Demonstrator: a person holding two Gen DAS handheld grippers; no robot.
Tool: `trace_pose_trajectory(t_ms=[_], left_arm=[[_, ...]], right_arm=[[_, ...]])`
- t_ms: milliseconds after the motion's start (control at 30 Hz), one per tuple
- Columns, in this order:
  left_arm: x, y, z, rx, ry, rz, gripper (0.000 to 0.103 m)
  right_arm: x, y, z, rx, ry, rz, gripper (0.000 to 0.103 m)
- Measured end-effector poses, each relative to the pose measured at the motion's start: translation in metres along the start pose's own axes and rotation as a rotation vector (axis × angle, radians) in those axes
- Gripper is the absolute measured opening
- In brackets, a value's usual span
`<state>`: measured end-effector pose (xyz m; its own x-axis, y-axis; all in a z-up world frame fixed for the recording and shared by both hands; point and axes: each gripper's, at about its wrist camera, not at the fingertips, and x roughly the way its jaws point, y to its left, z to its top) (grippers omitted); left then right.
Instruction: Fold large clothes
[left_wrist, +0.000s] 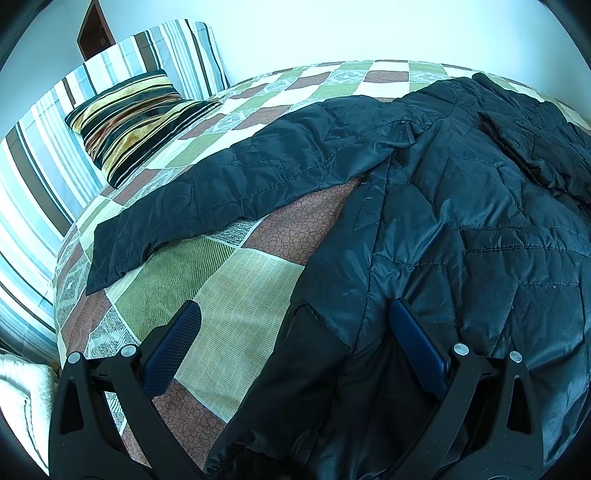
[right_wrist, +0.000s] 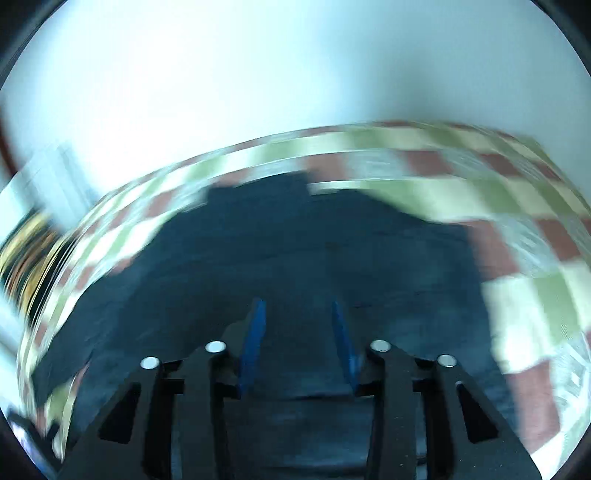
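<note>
A black quilted jacket (left_wrist: 461, 206) lies spread on the bed. One sleeve (left_wrist: 229, 184) stretches out to the left. The other sleeve (left_wrist: 535, 147) lies folded over its body at the right. My left gripper (left_wrist: 295, 310) is wide open, its fingers on either side of the jacket's near hem corner (left_wrist: 314, 343). The right wrist view is motion-blurred. It shows the jacket (right_wrist: 295, 251) as a dark mass under my right gripper (right_wrist: 297, 306), whose blue fingers stand apart above the cloth with nothing between them.
The bed has a checked green, brown and cream cover (left_wrist: 236, 284). A striped velvet cushion (left_wrist: 136, 118) and a striped pillow (left_wrist: 48, 158) lie at the head, left. A white wall is behind. A white blanket (left_wrist: 26, 398) sits at the lower left.
</note>
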<state>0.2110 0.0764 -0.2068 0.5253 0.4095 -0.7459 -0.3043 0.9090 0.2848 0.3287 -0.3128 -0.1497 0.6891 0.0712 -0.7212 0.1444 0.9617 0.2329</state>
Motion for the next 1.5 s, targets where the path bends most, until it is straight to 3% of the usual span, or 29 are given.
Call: trace_pose_trajectory(t_ms=[100,200,367,633,700,767,833,1000,1233,1433,1500], left_arm=[[-0.001,-0.001,-0.001,0.003,-0.001,0.005,0.101],[-0.001,-0.002,-0.001,0.009,-0.003,0.014,0.101],[-0.002,-0.004,-0.001,0.02,-0.004,0.029,0.101],[-0.003,-0.004,-0.001,0.029,-0.006,0.04,0.101],[-0.003,-0.004,-0.001,0.024,-0.005,0.035,0.101],[-0.002,-0.004,-0.001,0.02,-0.002,0.027,0.101],[-0.002,-0.003,-0.001,0.018,0.0,0.024,0.101],[-0.002,-0.002,-0.001,0.018,0.0,0.023,0.101],[0.0,0.0,0.0,0.014,0.009,0.013,0.101],[0.005,0.008,0.002,-0.018,0.047,-0.043,0.101],[0.003,0.016,0.003,-0.033,0.056,-0.092,0.101]], right_arm=[[0.015,-0.062,0.001,0.103,0.005,-0.116,0.028],[0.035,-0.081,-0.009,0.119,0.057,-0.13,0.025],[0.077,-0.079,-0.034,0.058,0.12,-0.14,0.025],[0.074,-0.073,-0.043,0.004,0.069,-0.184,0.025],[0.059,-0.069,-0.041,0.001,0.029,-0.193,0.033],[0.043,-0.067,-0.041,-0.002,-0.019,-0.215,0.066],[0.03,-0.065,-0.041,-0.01,-0.076,-0.274,0.078],[0.03,-0.075,-0.042,-0.037,-0.076,-0.386,0.078],[0.058,-0.086,-0.056,0.0,0.028,-0.387,0.079],[0.061,-0.09,-0.061,0.02,0.031,-0.394,0.085],[0.062,-0.088,-0.061,0.008,0.028,-0.406,0.085]])
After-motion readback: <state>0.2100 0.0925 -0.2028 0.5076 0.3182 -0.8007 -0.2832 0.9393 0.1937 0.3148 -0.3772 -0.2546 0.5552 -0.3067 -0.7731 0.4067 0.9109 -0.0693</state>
